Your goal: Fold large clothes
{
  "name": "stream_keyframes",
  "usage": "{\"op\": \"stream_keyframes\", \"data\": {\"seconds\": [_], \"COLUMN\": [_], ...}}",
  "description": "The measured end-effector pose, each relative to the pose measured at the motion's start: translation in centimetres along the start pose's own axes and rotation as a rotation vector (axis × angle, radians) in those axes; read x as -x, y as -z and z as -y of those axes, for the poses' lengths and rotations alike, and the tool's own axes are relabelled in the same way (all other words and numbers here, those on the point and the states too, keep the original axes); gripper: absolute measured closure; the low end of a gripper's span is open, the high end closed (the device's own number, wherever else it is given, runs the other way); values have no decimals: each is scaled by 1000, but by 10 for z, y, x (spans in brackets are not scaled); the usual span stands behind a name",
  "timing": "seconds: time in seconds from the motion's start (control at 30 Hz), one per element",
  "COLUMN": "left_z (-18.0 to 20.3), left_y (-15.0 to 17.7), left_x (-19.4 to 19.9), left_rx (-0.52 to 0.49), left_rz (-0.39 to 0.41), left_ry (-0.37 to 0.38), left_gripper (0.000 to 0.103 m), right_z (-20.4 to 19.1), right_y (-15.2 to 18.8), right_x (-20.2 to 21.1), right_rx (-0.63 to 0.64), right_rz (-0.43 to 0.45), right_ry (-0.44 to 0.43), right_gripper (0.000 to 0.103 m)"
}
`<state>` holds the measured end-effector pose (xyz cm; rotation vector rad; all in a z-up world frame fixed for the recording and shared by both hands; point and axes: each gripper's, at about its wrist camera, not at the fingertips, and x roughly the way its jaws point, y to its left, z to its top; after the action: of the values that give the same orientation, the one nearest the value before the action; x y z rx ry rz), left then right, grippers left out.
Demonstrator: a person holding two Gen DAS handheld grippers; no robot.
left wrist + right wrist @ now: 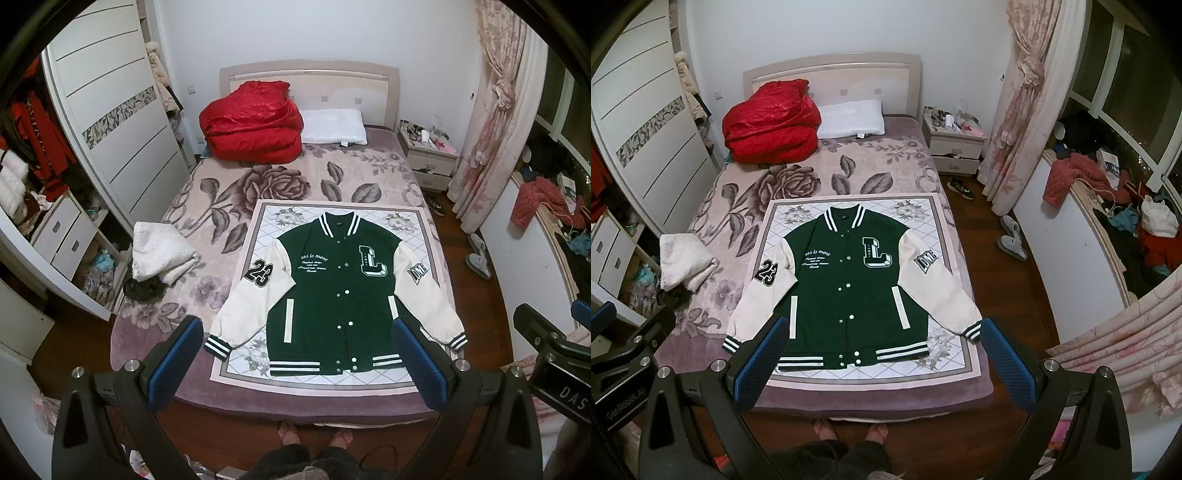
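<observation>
Buttons done up and front facing upward, the green varsity jacket [340, 291] lies flat on a quilted floral mat [236, 365] at the foot of the bed [207, 192], collar toward the headboard and hem toward the person, likely so that sleeves and sides can be turned inward without creases. Both cream sleeves slant outward, the one with the "23" patch [258, 274] on the left, well placed for each side to take its own. The left tool [295, 363] and the right tool [884, 354] hang above the bed's near edge, tilted down at the hem, each spread wide with nothing between its blue pads. No fold appears begun yet.
</observation>
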<state>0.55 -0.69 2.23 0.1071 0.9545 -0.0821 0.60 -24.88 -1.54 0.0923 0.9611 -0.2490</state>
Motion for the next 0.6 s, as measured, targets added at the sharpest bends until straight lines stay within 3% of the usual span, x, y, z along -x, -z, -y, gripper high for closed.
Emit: {"op": "stream_keyframes", "data": {"seconds": [0.53,0.6], "left_z": [17,16], "left_y": [-8,-12], "left_x": [-6,-14], "left_rx": [-9,-16], "left_rz": [-7,21], "left_ry": [14,8], "left_gripper": [0,0], "right_z": [6,6], "right_y": [-5,-6], "right_x": [-3,-8], "right_rx": [-17,-24], "right_rz": [-17,-23], "right_ry": [3,4], "right_gripper": [0,0]}}
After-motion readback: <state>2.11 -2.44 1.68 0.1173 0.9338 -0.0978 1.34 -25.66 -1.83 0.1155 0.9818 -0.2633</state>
